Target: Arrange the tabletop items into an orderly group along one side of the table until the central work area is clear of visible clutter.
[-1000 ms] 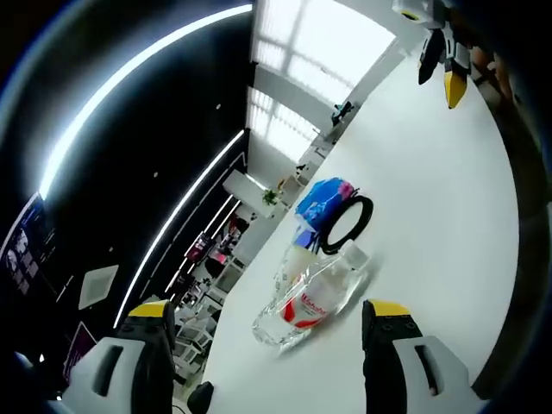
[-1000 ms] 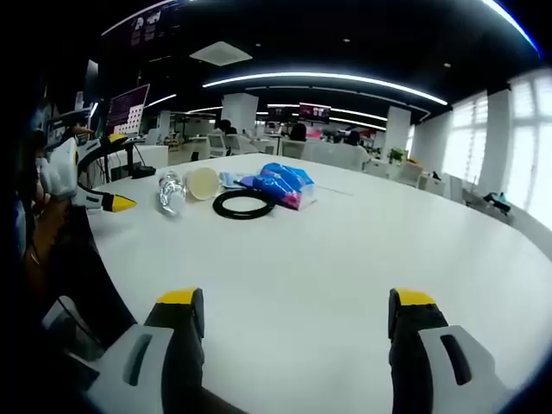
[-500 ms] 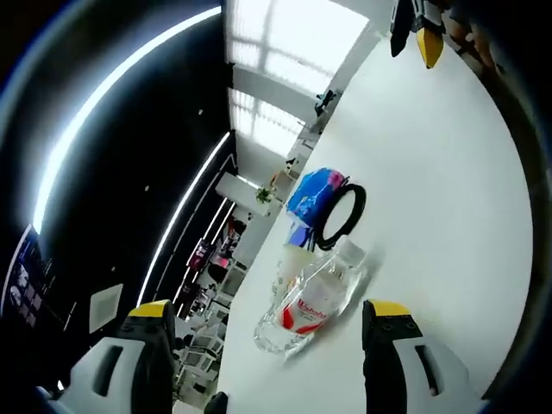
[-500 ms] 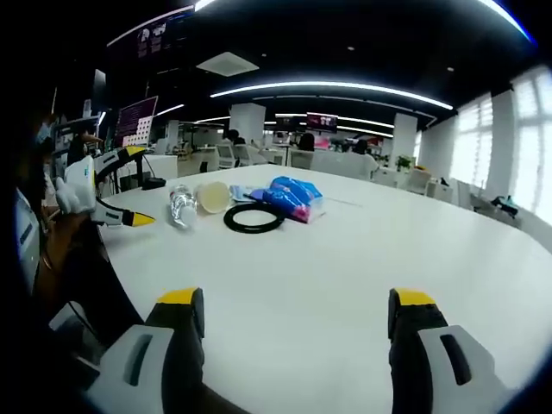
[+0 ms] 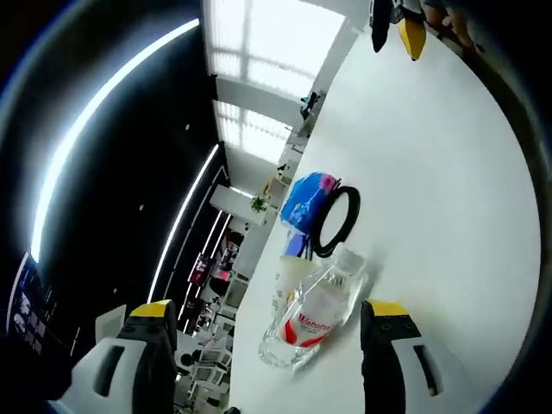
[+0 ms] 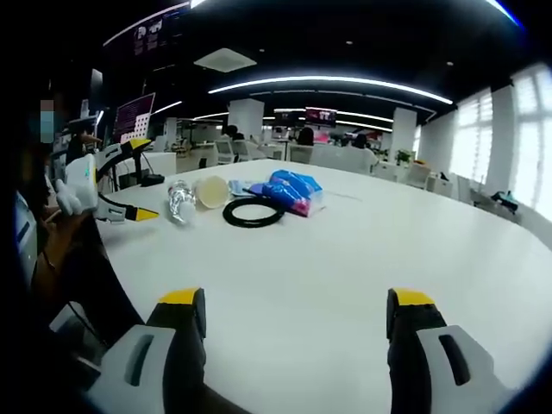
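I am working over a wide white table [image 6: 345,259] in a large open-plan office with a dark ceiling, curved strip lights [image 6: 328,84] and tall bright windows [image 5: 276,34]. In my right gripper view the tabletop fills the middle and lower frame, bare and smooth from my jaws up to the cluster of items at centre left. That cluster sits near the table's curved left edge: a clear plastic water bottle [image 6: 177,201] lying on its side, a pale paper cup [image 6: 208,191] tipped over just beside it, a black ring [image 6: 253,212] lying flat, and a blue tissue pack [image 6: 291,190] just behind the ring. Whether the pack touches the ring I cannot tell.

In my left gripper view, rolled steeply, the bottle [image 5: 315,310] lies at lower centre between my jaws' line of sight, red label up, with the cup [image 5: 288,278] beside it, the ring [image 5: 335,220] above and the tissue pack [image 5: 306,197] at its upper left.

My left gripper [image 5: 267,321] has its jaws spread wide with nothing between them; it also appears at the left of the right gripper view [image 6: 129,185]. My right gripper [image 6: 293,312] is likewise spread and holding nothing; its yellow tips show at the top of the left gripper view [image 5: 392,30]. Open white surface lies right of the cluster.
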`<state>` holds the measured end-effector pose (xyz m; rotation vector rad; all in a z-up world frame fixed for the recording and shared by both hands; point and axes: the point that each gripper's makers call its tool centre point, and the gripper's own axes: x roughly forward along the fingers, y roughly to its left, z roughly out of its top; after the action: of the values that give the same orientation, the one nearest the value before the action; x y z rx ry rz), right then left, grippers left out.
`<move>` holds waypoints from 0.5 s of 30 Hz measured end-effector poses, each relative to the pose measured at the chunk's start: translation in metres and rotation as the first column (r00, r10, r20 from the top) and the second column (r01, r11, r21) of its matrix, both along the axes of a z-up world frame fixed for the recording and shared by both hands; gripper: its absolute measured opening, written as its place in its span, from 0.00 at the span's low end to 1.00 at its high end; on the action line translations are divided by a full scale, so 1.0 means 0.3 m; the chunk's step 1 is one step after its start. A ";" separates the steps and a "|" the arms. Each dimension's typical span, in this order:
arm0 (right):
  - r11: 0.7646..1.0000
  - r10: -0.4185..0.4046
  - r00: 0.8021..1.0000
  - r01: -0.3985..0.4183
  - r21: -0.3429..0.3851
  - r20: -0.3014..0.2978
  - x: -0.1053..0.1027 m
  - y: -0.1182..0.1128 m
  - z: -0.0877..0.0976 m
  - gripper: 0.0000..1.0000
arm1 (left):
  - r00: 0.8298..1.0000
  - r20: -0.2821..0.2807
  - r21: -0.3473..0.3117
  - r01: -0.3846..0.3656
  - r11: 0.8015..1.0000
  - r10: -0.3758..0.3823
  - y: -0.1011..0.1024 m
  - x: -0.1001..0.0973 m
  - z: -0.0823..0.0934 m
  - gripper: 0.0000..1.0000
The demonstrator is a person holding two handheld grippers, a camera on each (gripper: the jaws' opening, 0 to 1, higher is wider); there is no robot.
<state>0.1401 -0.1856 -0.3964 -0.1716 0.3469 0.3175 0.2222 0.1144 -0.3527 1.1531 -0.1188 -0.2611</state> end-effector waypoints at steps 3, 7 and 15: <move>1.000 0.004 1.000 -0.004 0.000 0.004 0.001 0.007 0.005 0.83 | 1.000 0.002 0.009 0.011 1.000 -0.011 -0.008 0.002 0.001 0.86; 1.000 0.003 1.000 -0.003 -0.001 -0.009 -0.001 0.006 -0.006 0.82 | 0.998 0.017 0.042 0.059 0.997 -0.060 -0.037 0.007 0.007 0.86; 1.000 0.001 1.000 -0.001 0.006 0.003 -0.001 0.007 0.001 0.82 | 0.995 0.015 0.104 0.100 0.990 -0.102 -0.079 0.017 -0.008 0.86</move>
<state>0.1397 -0.1834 -0.3962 -0.1660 0.3431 0.3197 0.2273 0.0906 -0.3552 1.2540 -0.1837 -0.3490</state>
